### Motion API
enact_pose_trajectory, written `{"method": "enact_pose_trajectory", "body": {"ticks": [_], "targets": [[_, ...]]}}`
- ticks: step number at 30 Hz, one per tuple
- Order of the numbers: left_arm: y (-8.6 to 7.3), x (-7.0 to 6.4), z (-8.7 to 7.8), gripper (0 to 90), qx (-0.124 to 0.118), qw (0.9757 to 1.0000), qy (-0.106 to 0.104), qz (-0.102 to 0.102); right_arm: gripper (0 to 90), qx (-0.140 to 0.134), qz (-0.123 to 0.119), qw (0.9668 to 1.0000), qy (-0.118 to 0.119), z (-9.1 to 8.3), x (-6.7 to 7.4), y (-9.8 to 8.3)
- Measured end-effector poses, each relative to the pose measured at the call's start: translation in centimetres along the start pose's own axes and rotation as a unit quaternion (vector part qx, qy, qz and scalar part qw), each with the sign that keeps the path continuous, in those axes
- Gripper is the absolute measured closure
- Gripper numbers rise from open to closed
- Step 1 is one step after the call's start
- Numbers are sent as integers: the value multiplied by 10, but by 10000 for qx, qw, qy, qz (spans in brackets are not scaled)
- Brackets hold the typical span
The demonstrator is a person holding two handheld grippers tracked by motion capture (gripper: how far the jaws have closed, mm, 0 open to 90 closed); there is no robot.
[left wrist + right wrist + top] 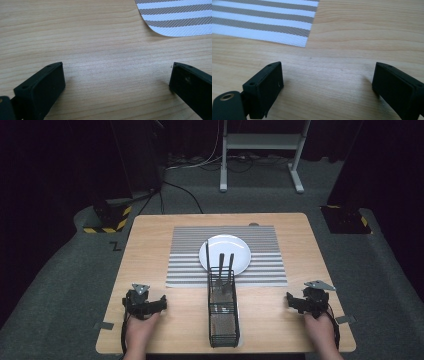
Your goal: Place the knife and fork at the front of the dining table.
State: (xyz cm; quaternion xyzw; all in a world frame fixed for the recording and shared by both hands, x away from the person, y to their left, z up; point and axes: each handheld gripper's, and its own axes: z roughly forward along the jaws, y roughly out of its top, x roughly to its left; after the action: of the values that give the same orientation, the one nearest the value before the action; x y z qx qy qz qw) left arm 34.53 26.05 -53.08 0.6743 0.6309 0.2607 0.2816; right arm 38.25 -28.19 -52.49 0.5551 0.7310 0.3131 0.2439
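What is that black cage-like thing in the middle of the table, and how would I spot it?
Start at the wooden table and its striped placemat with the white plate. Just nearer the person stands a black wire basket. It is the sole mesh thing there, with two utensil handles sticking up from it.

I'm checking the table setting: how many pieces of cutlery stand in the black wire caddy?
2. Two metal cutlery handles stand side by side at the far end of the black wire caddy: one on the left, one on the right. Shorter pieces may be hidden lower inside.
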Motion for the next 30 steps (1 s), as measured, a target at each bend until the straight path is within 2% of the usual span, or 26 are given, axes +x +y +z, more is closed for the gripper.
{"method": "enact_pose_trajectory", "body": {"ticks": [21,28,30], "targets": [[-1,0,-1,0,-8,10000,-43,44,96,-3,-38,10000,29,0,0,0],[-1,-2,-2,1,-43,9998,-37,178,96,-2,-40,10000,27,0,0,0],[-1,-4,-5,0,-132,9997,-55,195,96,-3,-39,10000,25,0,0,0]]}}
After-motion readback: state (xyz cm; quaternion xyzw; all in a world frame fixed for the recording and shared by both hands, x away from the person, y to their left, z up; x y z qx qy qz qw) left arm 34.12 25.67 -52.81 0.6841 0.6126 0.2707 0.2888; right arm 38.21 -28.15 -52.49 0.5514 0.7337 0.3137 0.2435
